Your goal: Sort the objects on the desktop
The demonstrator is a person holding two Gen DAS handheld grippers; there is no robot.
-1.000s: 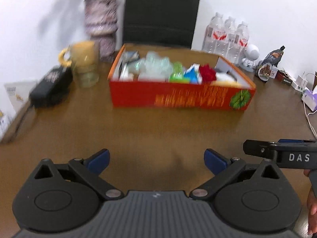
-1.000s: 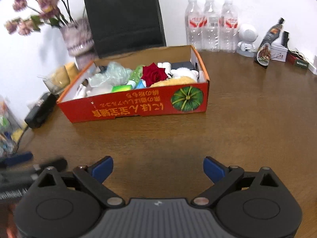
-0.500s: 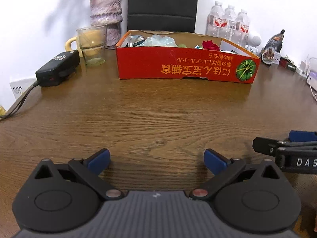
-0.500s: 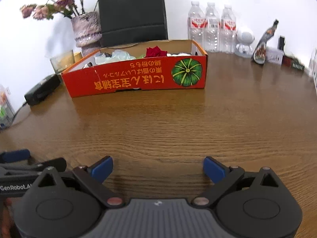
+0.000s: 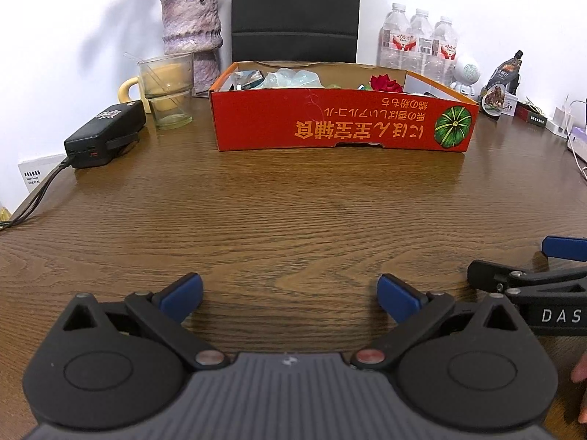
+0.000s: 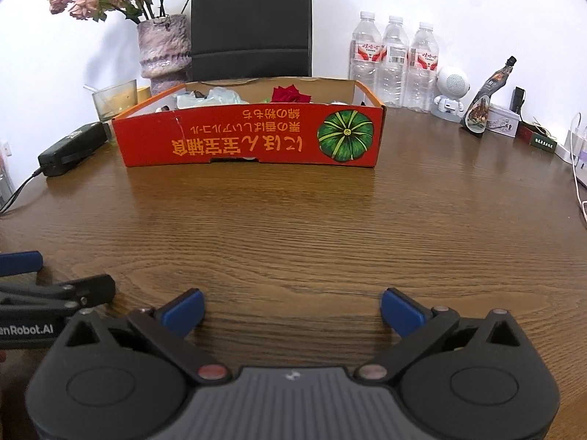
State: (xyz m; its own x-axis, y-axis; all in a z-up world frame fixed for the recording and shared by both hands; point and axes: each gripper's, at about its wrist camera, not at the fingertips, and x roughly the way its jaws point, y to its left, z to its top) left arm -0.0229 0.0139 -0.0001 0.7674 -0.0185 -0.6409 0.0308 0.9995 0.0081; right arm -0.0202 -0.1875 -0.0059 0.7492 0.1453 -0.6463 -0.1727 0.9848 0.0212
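A red cardboard box [image 5: 341, 124] with orange lettering and a green pumpkin picture stands at the back of the wooden table; it also shows in the right wrist view [image 6: 249, 139]. It holds a red rose [image 5: 385, 83], crumpled clear plastic [image 5: 290, 77] and other small items, mostly hidden by its wall. My left gripper [image 5: 290, 293] is open and empty, low over the table near its front. My right gripper [image 6: 291, 310] is open and empty beside it, and shows at the right edge of the left wrist view [image 5: 532, 275].
A black power adapter [image 5: 106, 134] with its cable, a glass cup [image 5: 167, 90], a yellow mug and a vase of flowers [image 5: 190, 33] stand at the back left. Water bottles [image 5: 418, 44], a white robot figure [image 6: 451, 93], small packages and cables sit at the back right.
Both grippers have dropped low and pulled back from the box, so I see its front wall rather than its inside. Both stay open and empty.
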